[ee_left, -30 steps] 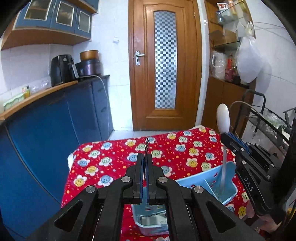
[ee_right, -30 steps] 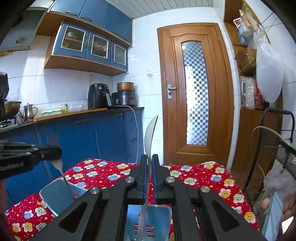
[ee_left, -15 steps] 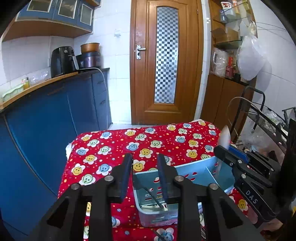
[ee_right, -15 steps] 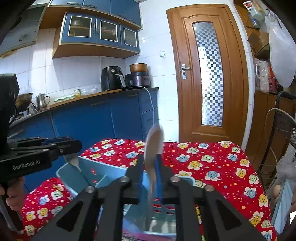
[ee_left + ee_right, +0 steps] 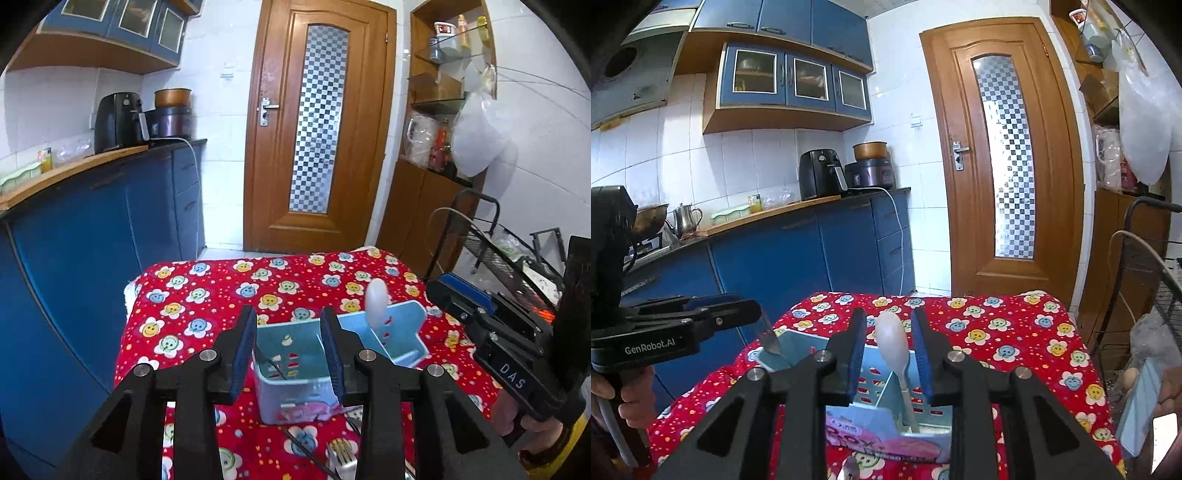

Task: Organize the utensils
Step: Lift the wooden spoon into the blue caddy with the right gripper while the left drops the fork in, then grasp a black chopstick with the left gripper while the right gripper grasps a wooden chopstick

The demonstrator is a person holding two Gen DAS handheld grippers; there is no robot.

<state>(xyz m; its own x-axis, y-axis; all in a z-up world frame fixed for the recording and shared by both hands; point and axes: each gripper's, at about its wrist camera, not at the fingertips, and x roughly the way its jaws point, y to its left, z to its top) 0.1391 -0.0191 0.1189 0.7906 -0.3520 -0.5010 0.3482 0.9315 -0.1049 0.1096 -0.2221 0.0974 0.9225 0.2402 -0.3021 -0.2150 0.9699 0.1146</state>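
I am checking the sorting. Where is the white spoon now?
The white spoon stands in the blue caddy on the red cloth, seen between the right gripper's open jaws.

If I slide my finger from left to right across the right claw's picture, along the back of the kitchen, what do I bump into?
Metal teapot → black air fryer → rice cooker → wooden door → white plastic bag.

walls: white tile | door (image 5: 318,122): wood (checkered glass) | cabinets (image 5: 798,251): blue | light: bright
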